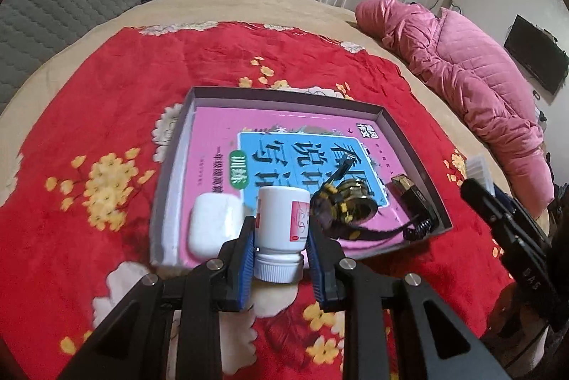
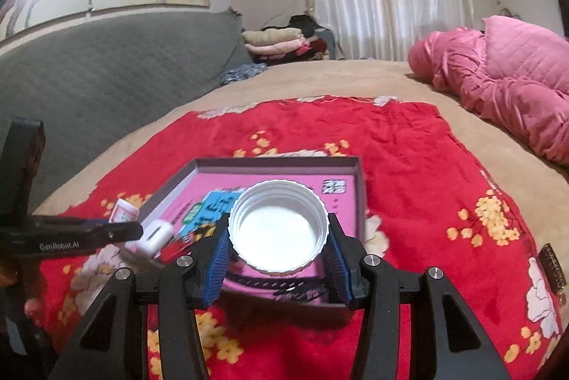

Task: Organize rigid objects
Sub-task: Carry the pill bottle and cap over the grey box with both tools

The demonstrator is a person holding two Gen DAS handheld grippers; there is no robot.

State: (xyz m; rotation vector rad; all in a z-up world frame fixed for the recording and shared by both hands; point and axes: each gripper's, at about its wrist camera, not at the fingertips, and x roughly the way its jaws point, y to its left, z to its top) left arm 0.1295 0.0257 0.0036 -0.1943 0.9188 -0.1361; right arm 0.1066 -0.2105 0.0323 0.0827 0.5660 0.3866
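My left gripper (image 1: 281, 237) is shut on a white pill bottle (image 1: 282, 227) with a red-and-white label, held upside down, cap toward me, at the near edge of a grey shallow box (image 1: 402, 131). The box holds a pink-and-blue book (image 1: 277, 148), a white earbud case (image 1: 213, 223), a watch (image 1: 348, 205) and a black clip with a coiled cord (image 1: 416, 205). My right gripper (image 2: 279, 237) is shut on a round white jar (image 2: 279, 230), its open mouth facing me, above the near part of the box (image 2: 358, 188). The left gripper (image 2: 106, 230) shows at the left.
The box sits on a red flowered blanket (image 1: 106, 113) over a tan bed (image 1: 220, 3). A pink quilted jacket (image 1: 462, 67) lies at the far right. A grey padded headboard (image 2: 106, 67) and folded clothes (image 2: 281, 42) stand behind. A white brush (image 1: 478, 172) shows beside the right gripper.
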